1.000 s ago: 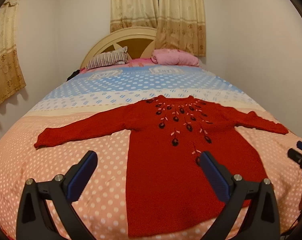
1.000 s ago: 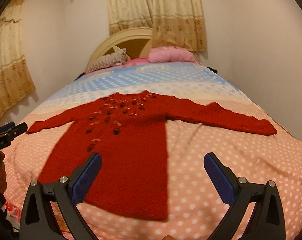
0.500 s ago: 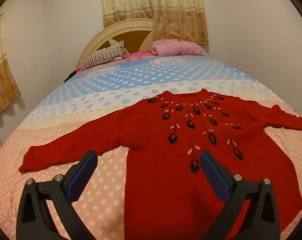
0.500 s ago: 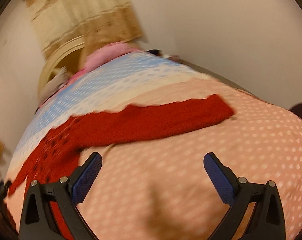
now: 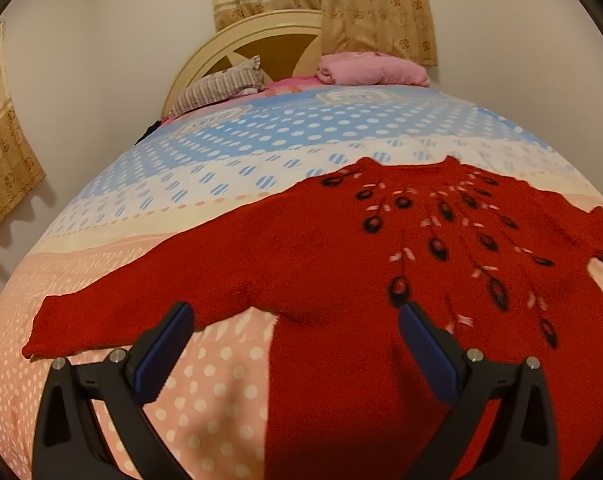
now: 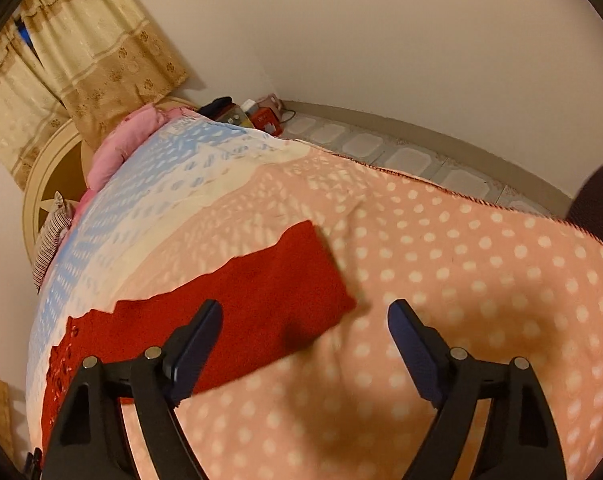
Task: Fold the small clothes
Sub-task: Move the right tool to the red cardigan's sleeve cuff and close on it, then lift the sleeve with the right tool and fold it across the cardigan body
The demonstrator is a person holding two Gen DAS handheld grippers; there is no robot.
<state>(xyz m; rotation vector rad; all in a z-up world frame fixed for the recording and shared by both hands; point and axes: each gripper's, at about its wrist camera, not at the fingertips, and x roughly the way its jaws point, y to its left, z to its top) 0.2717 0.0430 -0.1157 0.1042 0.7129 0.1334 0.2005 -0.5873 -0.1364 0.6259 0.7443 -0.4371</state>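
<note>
A small red knitted sweater (image 5: pixel 341 280) with black and pink embroidery lies flat, front up, on the bed, sleeves spread out. My left gripper (image 5: pixel 295 320) is open and empty, hovering over the armpit where the left sleeve (image 5: pixel 141 300) meets the body. In the right wrist view the right sleeve (image 6: pixel 269 300) lies across the blanket, its cuff end near the middle. My right gripper (image 6: pixel 304 320) is open and empty, low over that cuff; its left finger (image 6: pixel 197 340) overlaps the sleeve.
The bed carries a polka-dot blanket, pink (image 6: pixel 461 280) near me and blue (image 5: pixel 301 128) farther off. Pillows (image 5: pixel 373 70) lie at the headboard (image 5: pixel 261 40). The bed's right edge drops to a tiled floor (image 6: pixel 421 156) with small items (image 6: pixel 257 114) by the wall.
My left gripper has moved closer to and lower over the sweater's left armpit. My right gripper has swung right and come down toward the right sleeve's cuff. Both have stayed open.
</note>
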